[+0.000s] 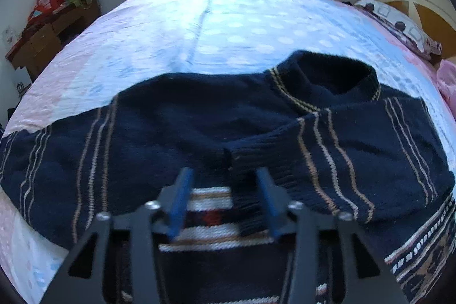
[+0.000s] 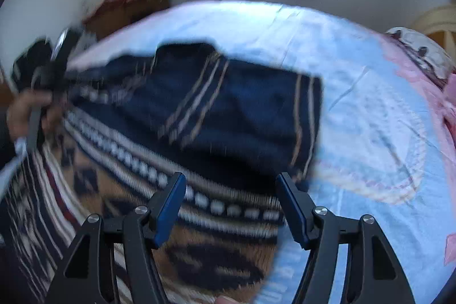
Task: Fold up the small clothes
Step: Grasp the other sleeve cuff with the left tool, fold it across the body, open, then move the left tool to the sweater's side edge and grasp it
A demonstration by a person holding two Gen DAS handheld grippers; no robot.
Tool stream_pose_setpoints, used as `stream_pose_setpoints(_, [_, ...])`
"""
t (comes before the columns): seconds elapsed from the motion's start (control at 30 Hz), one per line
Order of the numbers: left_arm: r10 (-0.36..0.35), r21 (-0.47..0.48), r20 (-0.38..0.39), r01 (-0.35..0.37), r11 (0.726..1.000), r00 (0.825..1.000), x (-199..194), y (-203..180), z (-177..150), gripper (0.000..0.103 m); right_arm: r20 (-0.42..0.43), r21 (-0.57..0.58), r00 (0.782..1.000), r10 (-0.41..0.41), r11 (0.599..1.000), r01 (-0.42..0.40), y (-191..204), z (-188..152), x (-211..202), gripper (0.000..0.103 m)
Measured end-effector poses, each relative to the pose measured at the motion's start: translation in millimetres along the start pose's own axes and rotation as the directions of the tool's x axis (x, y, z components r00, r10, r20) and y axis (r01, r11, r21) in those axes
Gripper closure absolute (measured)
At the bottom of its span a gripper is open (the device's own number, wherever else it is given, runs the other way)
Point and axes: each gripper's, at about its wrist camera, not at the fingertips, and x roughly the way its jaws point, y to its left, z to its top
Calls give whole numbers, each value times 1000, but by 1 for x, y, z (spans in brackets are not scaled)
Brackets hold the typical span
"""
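Navy knitted sweater with tan stripes (image 1: 176, 127) lies spread on the pale dotted bedsheet (image 1: 228, 27). Left gripper (image 1: 225, 178) hangs released over the folded-in ribbed cuff (image 1: 256, 158). Only the right view shows the right gripper (image 2: 230, 181), jaws apart and empty, and a hand (image 2: 25, 110).
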Motion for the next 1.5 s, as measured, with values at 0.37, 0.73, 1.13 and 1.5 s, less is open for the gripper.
stream_pose_setpoints(0.37, [-34, -17, 23, 34, 999, 999, -8, 8, -16, 42, -146, 81, 988, 49, 996, -38, 6, 8, 51, 36])
stream_pose_setpoints(0.73, [-43, -89, 69, 49, 995, 997, -35, 39, -41, 27, -136, 94, 990, 35, 995, -22, 42, 62, 40, 36])
stream_pose_setpoints(1.13, [-9, -143, 118, 26, 989, 993, -66, 100, -65, 20, -195, 18, 979, -53, 998, 57, 122, 53, 104, 35])
stream_pose_setpoints(1.5, [142, -251, 94, -115, 961, 985, -71, 197, -78, 20, -164, -12, 986, 40, 999, -42, 180, 52, 82, 35])
